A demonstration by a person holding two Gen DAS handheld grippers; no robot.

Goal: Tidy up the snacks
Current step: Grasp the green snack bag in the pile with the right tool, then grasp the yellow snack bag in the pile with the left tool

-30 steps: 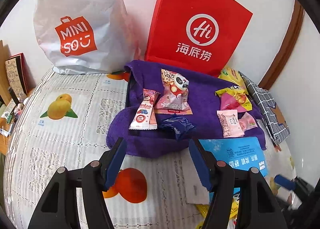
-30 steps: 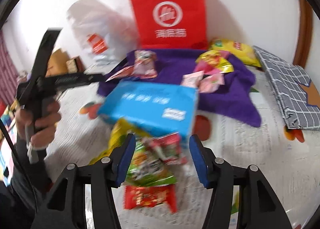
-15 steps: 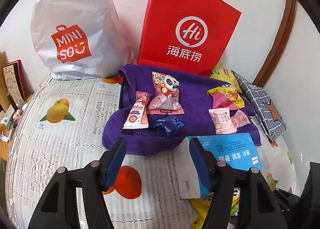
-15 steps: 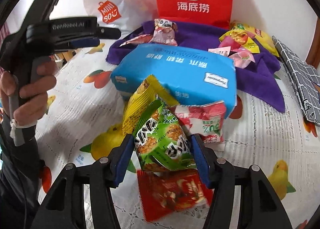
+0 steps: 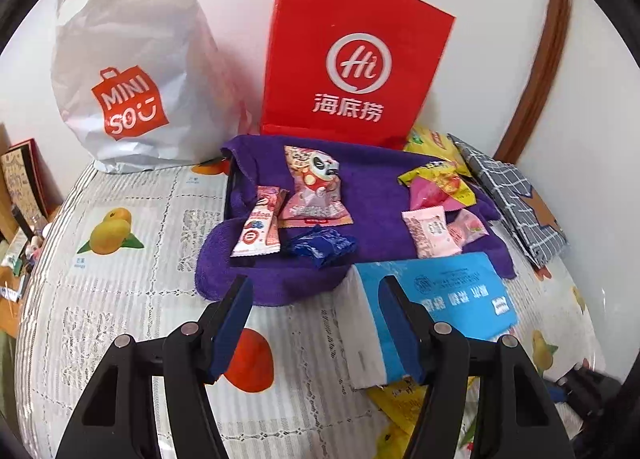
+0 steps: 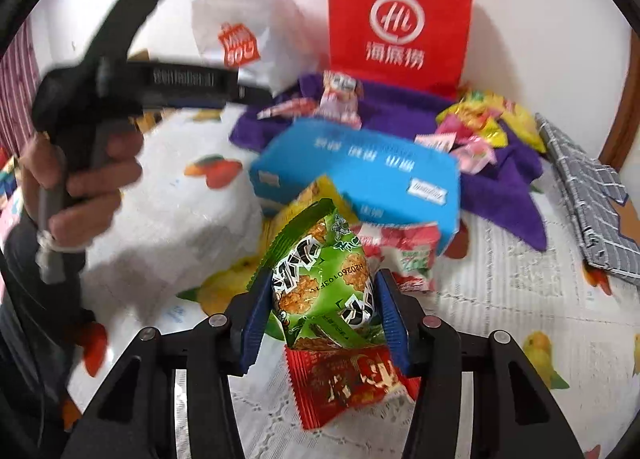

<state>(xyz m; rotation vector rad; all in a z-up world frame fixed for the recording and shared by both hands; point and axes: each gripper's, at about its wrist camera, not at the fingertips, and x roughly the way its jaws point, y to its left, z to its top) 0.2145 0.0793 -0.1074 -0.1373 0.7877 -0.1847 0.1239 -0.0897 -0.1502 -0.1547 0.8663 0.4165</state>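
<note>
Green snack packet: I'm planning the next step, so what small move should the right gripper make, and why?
Probably lift it toward the purple towel: the right gripper is shut on the green snack packet, and other snacks already lie there.

glossy green snack packet (image 6: pixel 324 279) (probably foil), plush purple towel (image 5: pixel 376 195)

Two carrier bags (image 5: pixel 352 55), one purple towel (image 5: pixel 372 195), one blue tissue pack (image 5: pixel 452 291), two grippers (image 6: pixel 320 311)
</note>
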